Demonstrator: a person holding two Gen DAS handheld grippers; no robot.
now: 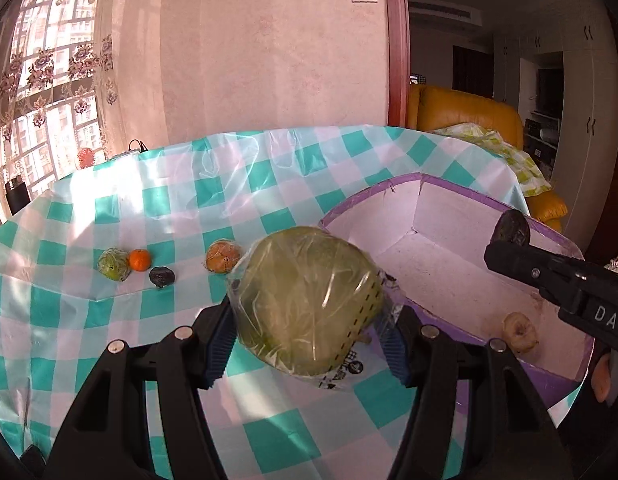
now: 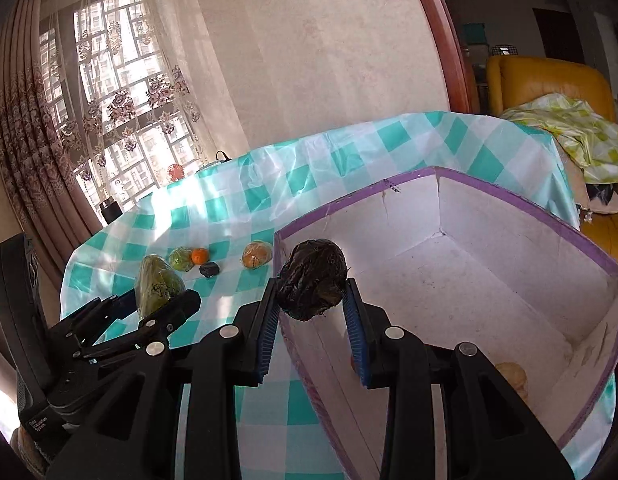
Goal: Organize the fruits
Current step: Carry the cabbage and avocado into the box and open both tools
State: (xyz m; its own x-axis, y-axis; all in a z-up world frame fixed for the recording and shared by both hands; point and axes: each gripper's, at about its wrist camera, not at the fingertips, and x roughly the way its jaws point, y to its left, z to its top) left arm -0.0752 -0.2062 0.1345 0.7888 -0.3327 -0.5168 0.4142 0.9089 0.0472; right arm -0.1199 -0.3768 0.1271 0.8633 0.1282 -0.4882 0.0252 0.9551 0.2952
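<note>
The box [image 2: 509, 280], white inside with a purple rim, holds one pale fruit [image 2: 511, 376] near its front corner. Above its near wall the right gripper [image 2: 311, 312] clamps a dark fruit [image 2: 312, 280]. The left gripper [image 1: 309, 344] grips a bagged green fruit [image 1: 305, 300] just beside the box. Four small fruits [image 1: 141, 260] lie on the checked tablecloth [image 1: 269, 168].

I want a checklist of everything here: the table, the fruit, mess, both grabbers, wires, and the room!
Surface: checked cloth over the table.
Job's things: box holds a pale fruit; four fruits lie on the cloth, including an orange.
Clutter: nothing seen.
Grippers: left gripper shut on a bagged green fruit; right gripper shut on a dark fruit at the box wall.
Cables: black cable at the far edge.
Surroundings: curtained window, yellow sofa.
</note>
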